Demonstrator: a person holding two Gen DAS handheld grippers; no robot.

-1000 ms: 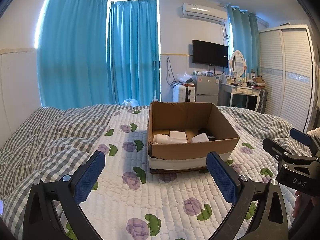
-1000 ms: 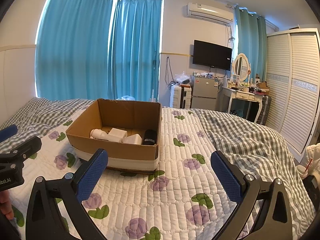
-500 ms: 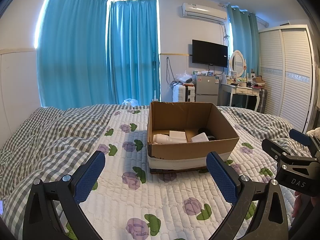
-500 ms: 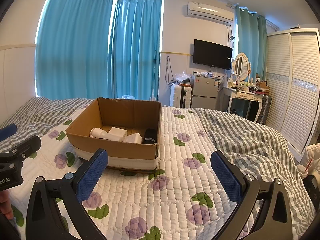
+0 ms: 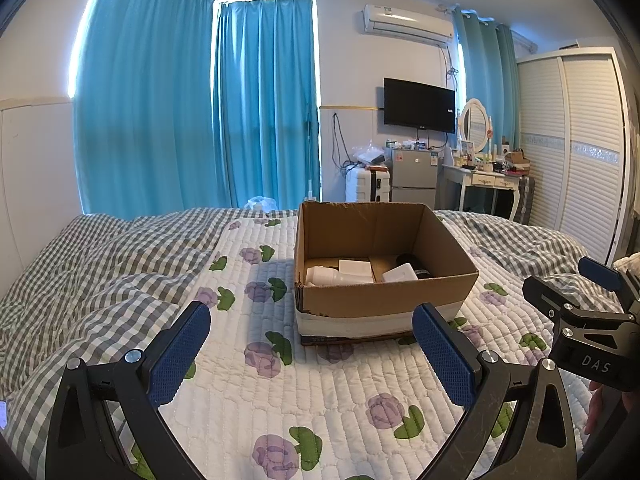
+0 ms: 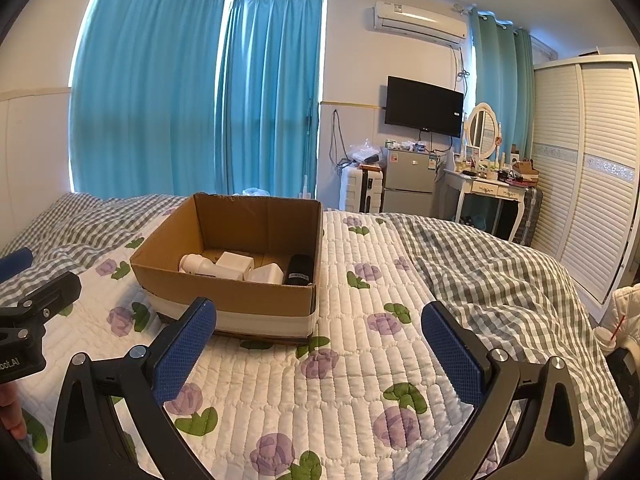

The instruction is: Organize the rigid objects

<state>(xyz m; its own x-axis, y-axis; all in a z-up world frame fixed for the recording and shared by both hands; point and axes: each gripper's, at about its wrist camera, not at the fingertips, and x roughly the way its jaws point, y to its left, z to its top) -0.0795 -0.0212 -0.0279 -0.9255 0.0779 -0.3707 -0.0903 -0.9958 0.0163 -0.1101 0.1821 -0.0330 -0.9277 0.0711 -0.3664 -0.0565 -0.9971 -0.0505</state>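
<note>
Both tools, left (image 5: 312, 356) and right (image 6: 320, 352), are wide open and empty. The box (image 5: 384, 300) lies ahead on the bed (image 5: 248, 380), right of the left tool's axis and left of the right tool's; neither looks clearly nearer.

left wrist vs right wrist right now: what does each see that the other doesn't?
Only the left wrist view: the right hand-held gripper at its right edge, jaws apart, empty, plus the open left hand-held gripper's own blue pads.

Only the right wrist view: the left hand-held gripper at its left edge, a lidded cup with a red straw at far right, and the black cylinder shown in full rather than half hidden.

Both: the cardboard box on the floral quilt, holding a white bottle and white blocks; nothing is gripped.
</note>
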